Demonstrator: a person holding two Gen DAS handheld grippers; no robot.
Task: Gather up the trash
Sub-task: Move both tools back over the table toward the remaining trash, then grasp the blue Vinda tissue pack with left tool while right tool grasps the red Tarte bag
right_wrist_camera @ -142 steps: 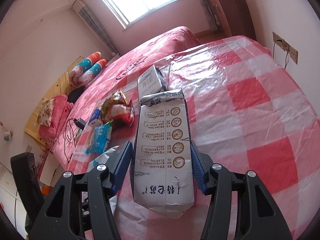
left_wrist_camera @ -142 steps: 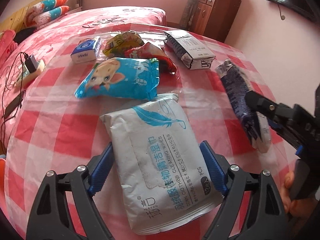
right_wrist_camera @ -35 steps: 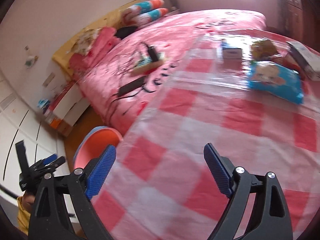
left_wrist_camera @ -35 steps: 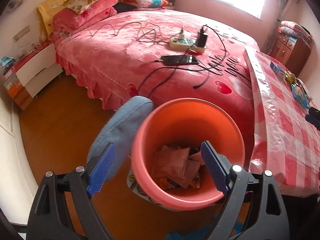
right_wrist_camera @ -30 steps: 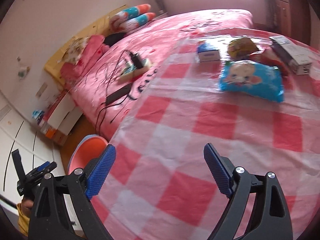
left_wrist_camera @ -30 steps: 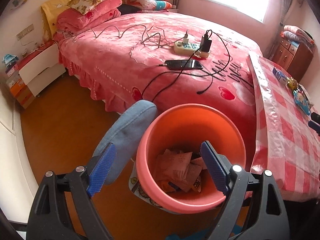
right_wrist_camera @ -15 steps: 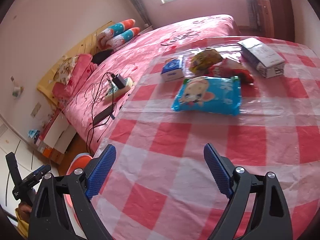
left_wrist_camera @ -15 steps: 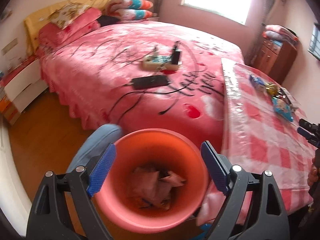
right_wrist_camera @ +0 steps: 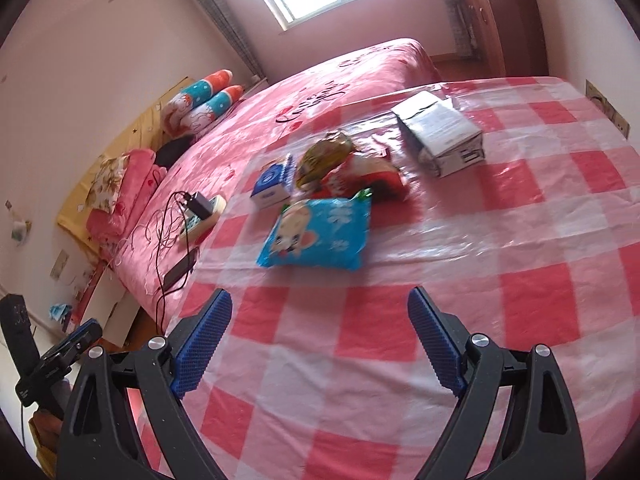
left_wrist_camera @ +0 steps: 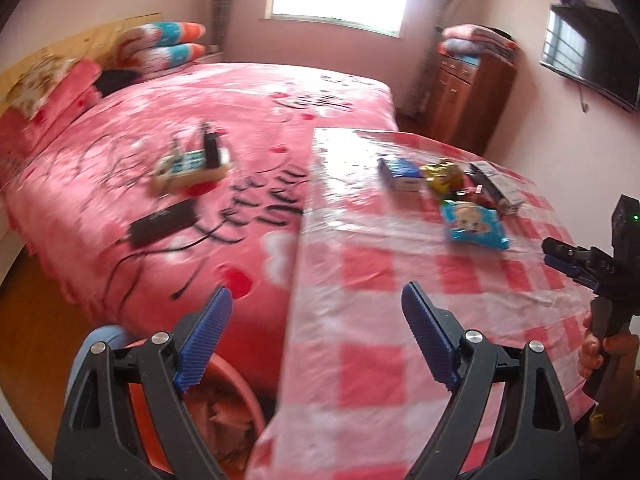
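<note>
Several wrappers lie on the red-checked table [right_wrist_camera: 440,300]: a blue cartoon packet [right_wrist_camera: 320,232], a small blue tissue pack [right_wrist_camera: 271,186], a yellow-green snack bag [right_wrist_camera: 325,156], a red wrapper [right_wrist_camera: 366,172] and a grey-white carton [right_wrist_camera: 440,134]. The blue packet also shows in the left wrist view [left_wrist_camera: 472,226]. My right gripper [right_wrist_camera: 318,340] is open and empty, over the table short of the blue packet. My left gripper [left_wrist_camera: 316,338] is open and empty at the table's near corner, above the orange bin [left_wrist_camera: 224,412] holding paper trash.
A pink bed [left_wrist_camera: 180,152] lies left of the table, with a power strip [left_wrist_camera: 192,164], a phone [left_wrist_camera: 164,220] and cables on it. A wooden cabinet [left_wrist_camera: 468,96] stands at the back. A blue bin lid [left_wrist_camera: 96,344] sits beside the bin.
My left gripper has swung up and right from over the bin toward the table. My right gripper has moved forward over the table toward the blue packet. Both stay open and empty.
</note>
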